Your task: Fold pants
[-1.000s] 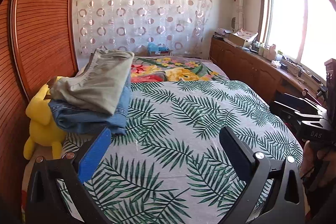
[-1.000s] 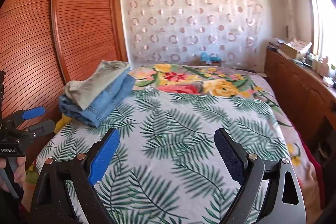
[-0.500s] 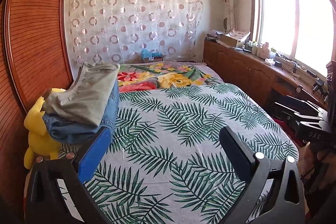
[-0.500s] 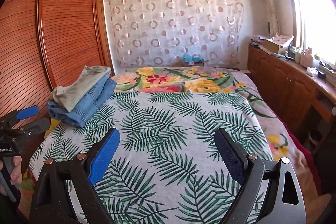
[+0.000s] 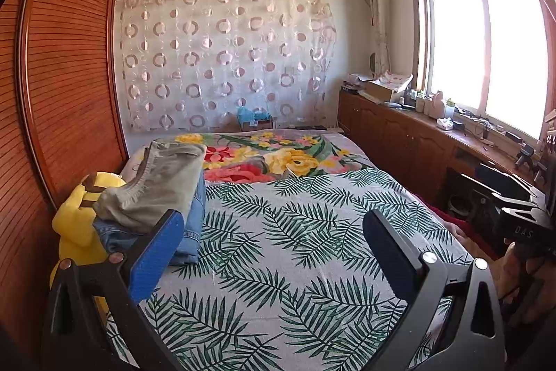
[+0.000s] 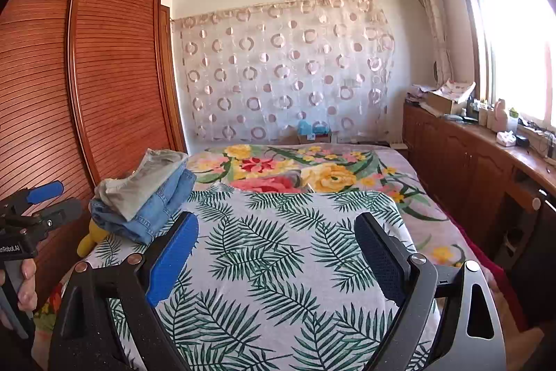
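Both our left gripper (image 5: 271, 239) and right gripper (image 6: 274, 239) gape empty; the khaki pants (image 5: 160, 183) atop the jeans (image 6: 156, 207) seem soft, best pinched at the waistband.

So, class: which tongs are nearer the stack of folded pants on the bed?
Left. The left tongs sit just in front of the pants, at the bed's left edge. The right tongs hang farther right, over the leaf-print cover, the stack well to their left.

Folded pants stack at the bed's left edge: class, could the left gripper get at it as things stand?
Probably yes. The left gripper is open and empty, and the grey pants lie uncovered on top of the jeans, just ahead of its blue finger with nothing between.
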Motion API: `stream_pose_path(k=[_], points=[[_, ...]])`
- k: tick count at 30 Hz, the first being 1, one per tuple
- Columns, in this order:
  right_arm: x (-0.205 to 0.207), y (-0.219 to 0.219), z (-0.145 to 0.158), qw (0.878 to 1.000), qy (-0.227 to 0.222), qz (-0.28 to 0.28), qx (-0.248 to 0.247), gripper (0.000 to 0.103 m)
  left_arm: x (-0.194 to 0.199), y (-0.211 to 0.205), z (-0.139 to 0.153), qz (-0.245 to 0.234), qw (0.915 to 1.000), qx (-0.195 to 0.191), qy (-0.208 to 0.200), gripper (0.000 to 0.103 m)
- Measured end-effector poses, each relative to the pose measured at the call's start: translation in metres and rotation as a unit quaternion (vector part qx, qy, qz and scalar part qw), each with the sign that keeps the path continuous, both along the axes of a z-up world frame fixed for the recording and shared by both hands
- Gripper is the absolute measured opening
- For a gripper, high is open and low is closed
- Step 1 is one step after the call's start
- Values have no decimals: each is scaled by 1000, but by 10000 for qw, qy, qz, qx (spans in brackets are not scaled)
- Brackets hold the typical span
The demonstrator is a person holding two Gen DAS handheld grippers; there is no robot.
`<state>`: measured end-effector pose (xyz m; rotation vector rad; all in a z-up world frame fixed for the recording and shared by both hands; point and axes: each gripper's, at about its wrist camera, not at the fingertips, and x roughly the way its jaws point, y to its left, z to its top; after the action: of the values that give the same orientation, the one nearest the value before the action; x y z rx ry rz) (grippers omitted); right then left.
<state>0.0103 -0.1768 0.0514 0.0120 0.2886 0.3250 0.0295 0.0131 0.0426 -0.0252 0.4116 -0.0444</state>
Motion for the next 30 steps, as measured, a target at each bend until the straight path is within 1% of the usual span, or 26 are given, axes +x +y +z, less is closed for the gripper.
stream_pose_path(k=[9, 30], points=[[5, -2, -9, 10000, -34, -5, -38, 92, -1, 1, 0, 19, 10000, -15, -13, 103], [6, -4, -8, 10000, -14, 6, -51, 92, -2, 2, -3, 32, 10000, -18, 5, 103]])
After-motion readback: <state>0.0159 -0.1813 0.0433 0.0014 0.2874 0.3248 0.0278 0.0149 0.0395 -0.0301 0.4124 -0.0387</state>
